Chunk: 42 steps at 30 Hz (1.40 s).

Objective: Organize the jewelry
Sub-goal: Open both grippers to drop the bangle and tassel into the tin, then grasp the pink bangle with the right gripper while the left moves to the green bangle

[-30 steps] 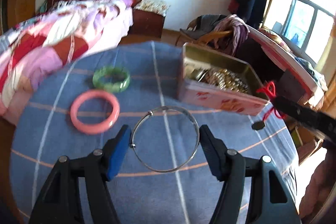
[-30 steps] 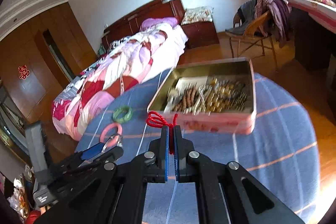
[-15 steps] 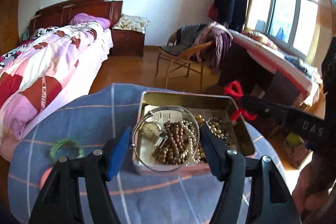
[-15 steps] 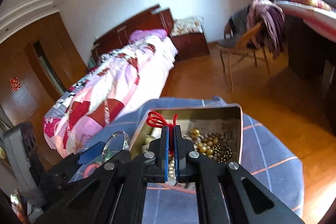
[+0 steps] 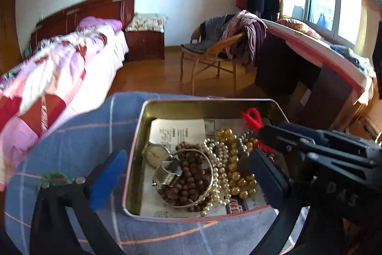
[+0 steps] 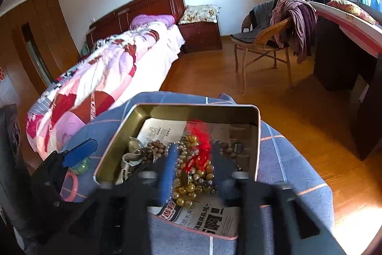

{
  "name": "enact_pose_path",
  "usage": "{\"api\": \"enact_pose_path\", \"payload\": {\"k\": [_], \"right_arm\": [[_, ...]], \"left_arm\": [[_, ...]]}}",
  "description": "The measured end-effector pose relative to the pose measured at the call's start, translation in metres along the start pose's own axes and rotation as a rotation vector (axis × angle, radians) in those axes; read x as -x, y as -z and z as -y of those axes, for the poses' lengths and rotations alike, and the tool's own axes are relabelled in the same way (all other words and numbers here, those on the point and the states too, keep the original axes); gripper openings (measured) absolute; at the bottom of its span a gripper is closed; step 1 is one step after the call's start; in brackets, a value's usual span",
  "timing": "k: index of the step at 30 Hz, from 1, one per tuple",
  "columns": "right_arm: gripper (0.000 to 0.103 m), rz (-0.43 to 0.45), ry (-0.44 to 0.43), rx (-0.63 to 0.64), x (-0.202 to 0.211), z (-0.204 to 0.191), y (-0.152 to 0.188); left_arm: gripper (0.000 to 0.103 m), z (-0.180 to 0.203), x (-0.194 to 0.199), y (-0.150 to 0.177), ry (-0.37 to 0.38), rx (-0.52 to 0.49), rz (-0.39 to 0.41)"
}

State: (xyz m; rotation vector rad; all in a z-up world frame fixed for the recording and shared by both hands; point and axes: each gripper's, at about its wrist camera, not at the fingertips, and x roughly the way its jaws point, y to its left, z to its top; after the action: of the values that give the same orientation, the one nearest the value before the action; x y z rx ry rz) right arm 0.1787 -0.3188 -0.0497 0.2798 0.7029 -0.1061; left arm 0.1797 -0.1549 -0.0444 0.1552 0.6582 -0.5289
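Left wrist view: your left gripper (image 5: 186,173) has just been opening and now stands at its widest, holding nothing; the silver bangle (image 5: 183,179) lies in the tin (image 5: 143,126) on the brown beads (image 5: 188,181), clear of both pads. The right gripper shows at the right edge, over the tin's right side.

Right wrist view: your right gripper (image 6: 194,171) has just been opening, about half apart, and the red cord (image 6: 199,147) hangs blurred between the pads over the gold beads (image 6: 191,183); whether it is free I cannot tell. If it has caught on a pad, pulling back could drag it out again. The pink bangle (image 6: 70,185) and green bangle (image 6: 82,165) lie on the cloth, left of the tin.
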Motion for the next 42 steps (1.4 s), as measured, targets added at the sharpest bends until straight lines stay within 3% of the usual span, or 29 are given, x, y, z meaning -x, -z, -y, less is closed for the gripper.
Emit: {"api": "enact_pose_path", "payload": {"k": [1, 11, 25, 33, 42], "right_arm": [[0.061, 0.018, 0.001, -0.006, 0.005, 0.001, 0.001], [0.061, 0.063, 0.028, 0.007, 0.046, -0.022, 0.012], [0.061, 0.027, -0.023, 0.049, 0.082, -0.074, 0.066], [0.061, -0.040, -0.069, 0.091, 0.079, -0.100, 0.110], [0.061, -0.066, -0.124, 0.165, 0.067, -0.132, 0.124]], "left_arm": [[0.103, 0.001, 0.000, -0.001, -0.007, -0.010, -0.002], [0.103, -0.012, 0.043, 0.017, -0.084, -0.010, 0.008], [0.103, -0.063, 0.114, 0.080, -0.175, 0.091, -0.001], [0.103, -0.104, 0.137, 0.129, -0.209, 0.199, -0.055], [0.103, -0.144, 0.141, 0.146, -0.264, 0.310, -0.072]]}}
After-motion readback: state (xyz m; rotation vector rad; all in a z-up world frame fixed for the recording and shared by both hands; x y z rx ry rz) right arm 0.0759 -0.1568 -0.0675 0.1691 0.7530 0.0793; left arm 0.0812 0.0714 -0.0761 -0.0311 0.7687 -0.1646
